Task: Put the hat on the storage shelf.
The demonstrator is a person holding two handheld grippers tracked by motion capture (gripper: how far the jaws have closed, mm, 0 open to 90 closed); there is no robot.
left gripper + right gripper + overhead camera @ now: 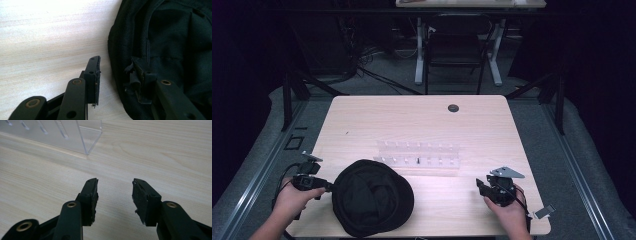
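At near-left of table (422, 115): black fabric hat (372, 197) lying in a slumped, rumpled mound, close to near edge. Reading as soft cloth, probably light; seams and folds showing in left gripper view (162, 42), no stiff frame evident. Crown sagging, so expecting it to collapse and drape when lifted rather than keeping shape.

Left gripper (328, 186) sitting at hat's left rim. Jaws parted: 1 jaw resting over bare wood just beside rim, other jaw lying over or against the cloth. Not pinching anything yet, judging from the clear gap with table showing between jaws. Cannot tell whether the far jaw is on top of the fabric or tucked under a fold.

Right gripper (114, 195) hovering low over bare table at near-right, well apart from hat, jaws spread wide, holding nothing. Also showing in high view (484, 189).

Clear acrylic rack (418, 156) standing just beyond hat, mid-table; 1 small dark item in it, too small to identify. Corner of rack (85, 135) visible ahead of right gripper.

Handling judgement:
- Best hold: thick doubled rim or a seam, where cloth is bunched and pads can bite.
- Avoiding single loose layer of crown: likely slipping or stretching.
- Not fragile; firm squeeze acceptable.
- Using 2 grips on opposite rim points if shape needs keeping.
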